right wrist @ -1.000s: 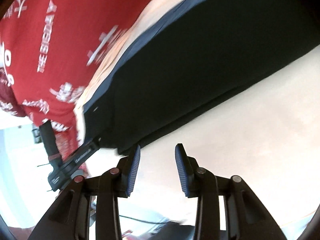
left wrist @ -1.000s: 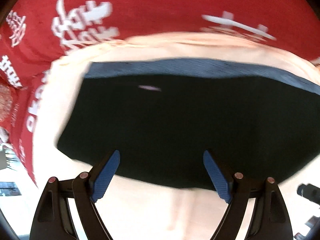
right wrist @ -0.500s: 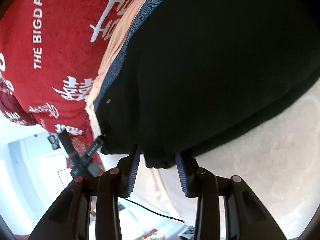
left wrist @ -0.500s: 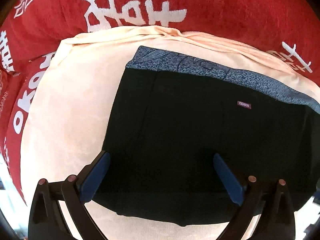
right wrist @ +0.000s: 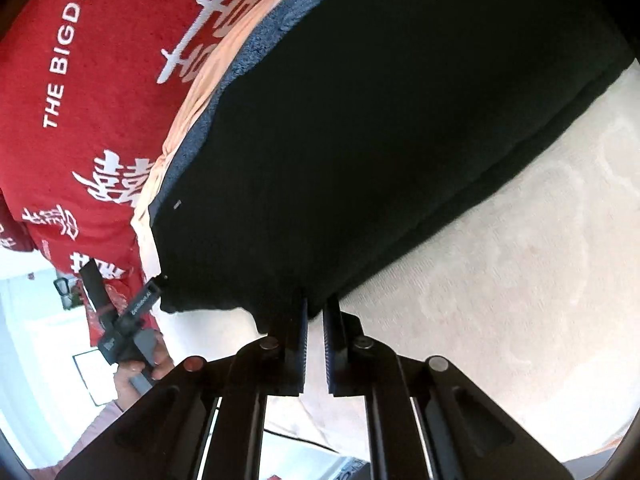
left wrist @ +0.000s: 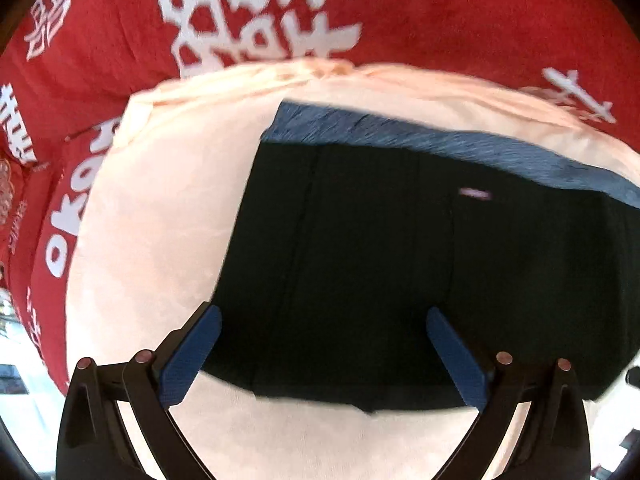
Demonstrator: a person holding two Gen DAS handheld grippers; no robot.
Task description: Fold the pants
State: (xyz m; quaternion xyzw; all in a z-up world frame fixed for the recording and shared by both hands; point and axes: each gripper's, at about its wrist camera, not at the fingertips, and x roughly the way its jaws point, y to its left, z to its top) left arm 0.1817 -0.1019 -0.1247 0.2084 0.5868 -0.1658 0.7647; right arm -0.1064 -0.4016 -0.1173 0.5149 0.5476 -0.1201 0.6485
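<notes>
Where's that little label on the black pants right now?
In the left wrist view the little label sits right of centre on the black pants, just under their blue-grey waistband.

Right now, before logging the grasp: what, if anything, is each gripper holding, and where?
The right gripper pinches the black pants at their near edge. The left gripper is open, holding nothing.
</notes>
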